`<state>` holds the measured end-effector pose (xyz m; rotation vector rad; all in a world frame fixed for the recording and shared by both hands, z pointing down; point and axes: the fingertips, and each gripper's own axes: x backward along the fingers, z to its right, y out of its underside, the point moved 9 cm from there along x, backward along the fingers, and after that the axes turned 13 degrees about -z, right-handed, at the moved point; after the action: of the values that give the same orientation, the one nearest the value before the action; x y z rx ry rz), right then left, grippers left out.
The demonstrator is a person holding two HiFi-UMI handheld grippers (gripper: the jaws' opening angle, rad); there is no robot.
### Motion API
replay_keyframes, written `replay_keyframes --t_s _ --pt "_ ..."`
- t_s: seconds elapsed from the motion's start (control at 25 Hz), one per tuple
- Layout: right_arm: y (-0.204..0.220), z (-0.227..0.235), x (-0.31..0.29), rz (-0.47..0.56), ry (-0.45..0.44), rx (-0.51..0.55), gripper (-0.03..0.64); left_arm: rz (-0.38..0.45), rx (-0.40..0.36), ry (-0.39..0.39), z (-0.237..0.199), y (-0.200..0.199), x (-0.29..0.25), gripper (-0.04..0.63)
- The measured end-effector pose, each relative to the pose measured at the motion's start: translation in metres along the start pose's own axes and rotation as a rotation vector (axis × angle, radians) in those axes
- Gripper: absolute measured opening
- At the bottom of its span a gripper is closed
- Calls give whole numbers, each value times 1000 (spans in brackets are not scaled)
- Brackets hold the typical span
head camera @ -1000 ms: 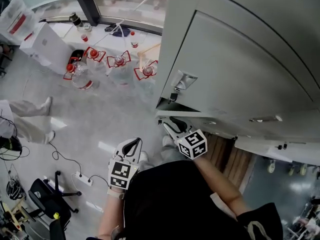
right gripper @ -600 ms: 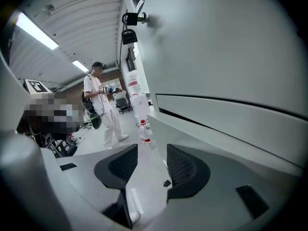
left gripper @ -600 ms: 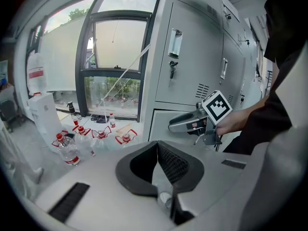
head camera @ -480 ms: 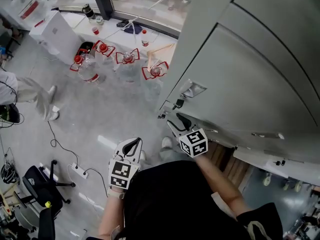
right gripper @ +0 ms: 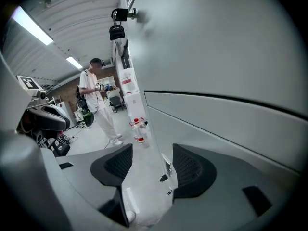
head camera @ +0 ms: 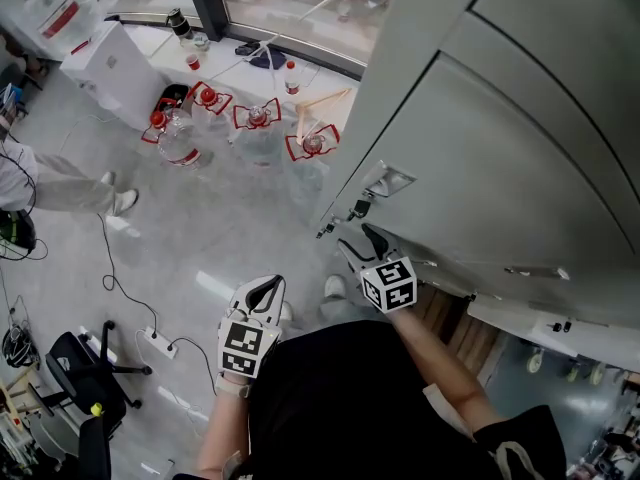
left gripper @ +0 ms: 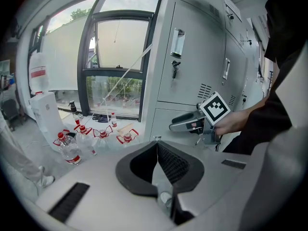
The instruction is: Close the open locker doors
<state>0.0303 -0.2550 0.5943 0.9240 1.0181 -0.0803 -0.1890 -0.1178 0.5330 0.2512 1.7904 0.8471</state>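
Grey lockers (head camera: 500,158) fill the right of the head view. One door carries a recessed handle (head camera: 386,180) with a key (head camera: 360,208) below it. My right gripper (head camera: 360,240) is at the top left corner of the lower locker door (left gripper: 168,121), which lies flush with the bank. Its jaws have just been opening and stand open (right gripper: 151,150) with nothing between them; that door's small handle (right gripper: 166,165) shows beyond the gap. My left gripper (head camera: 268,286) hangs over the floor left of the lockers, shut and empty (left gripper: 156,146).
Several water bottles with red handles (head camera: 255,118) stand on the floor by the window, next to a white box (head camera: 105,68). A person in white (right gripper: 98,105) stands further off. A power strip with cables (head camera: 155,343) and a black chair (head camera: 85,383) lie at the lower left.
The dark gap at the lower door's top edge is gone; the door now sits flush. My right gripper's jaws have spread apart. The left gripper has stayed put.
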Motion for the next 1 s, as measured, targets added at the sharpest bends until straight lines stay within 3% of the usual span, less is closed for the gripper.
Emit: replay_keyframes --t_s 0.52,1.0 --pt "15 -29 20 29 50 -88 265 18 -77 67 -10 4 15 20" --pt "67 -94 59 100 151 -241 230 36 -216 232 -8 27 35 19"
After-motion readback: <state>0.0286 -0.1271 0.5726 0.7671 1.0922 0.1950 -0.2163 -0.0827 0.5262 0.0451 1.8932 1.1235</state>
